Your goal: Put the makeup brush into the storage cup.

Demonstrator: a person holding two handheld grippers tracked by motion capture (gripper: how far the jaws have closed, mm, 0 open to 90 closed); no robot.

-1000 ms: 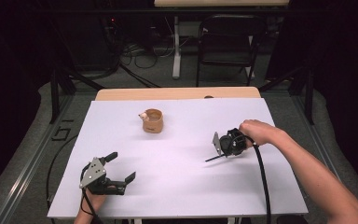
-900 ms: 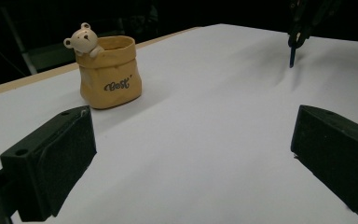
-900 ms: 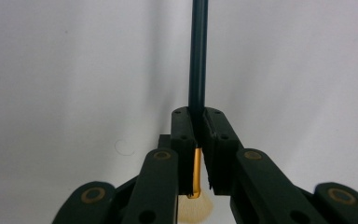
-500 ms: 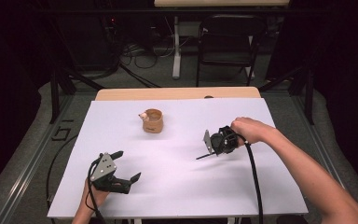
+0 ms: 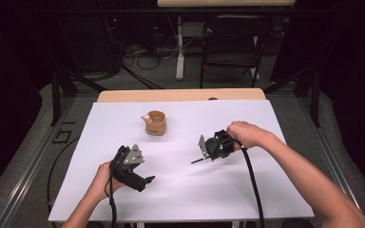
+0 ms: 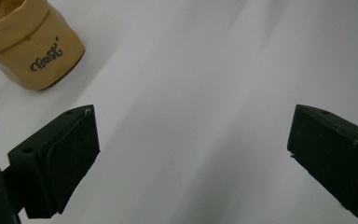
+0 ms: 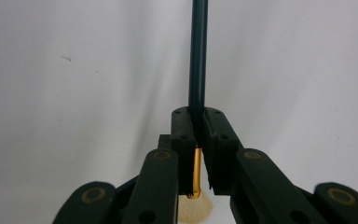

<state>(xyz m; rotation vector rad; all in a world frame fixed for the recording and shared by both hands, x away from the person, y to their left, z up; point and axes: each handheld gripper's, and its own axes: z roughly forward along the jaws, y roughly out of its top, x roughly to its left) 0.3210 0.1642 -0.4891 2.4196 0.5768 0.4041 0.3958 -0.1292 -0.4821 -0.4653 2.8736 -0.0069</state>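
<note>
While my left gripper (image 5: 140, 178) hovers low over the white worktop (image 5: 185, 199) with its jaws spread wide and nothing between them, the small tan pouch (image 5: 155, 122) stands upright well ahead of it, toward the far edge. In my left gripper view the pouch (image 6: 32, 44) sits at upper left with dark lettering on its side. Farther right, my right gripper (image 7: 198, 135) pinches a brush (image 7: 198, 56), its dark handle pointing forward and its pale bristles behind the jaws.
</note>
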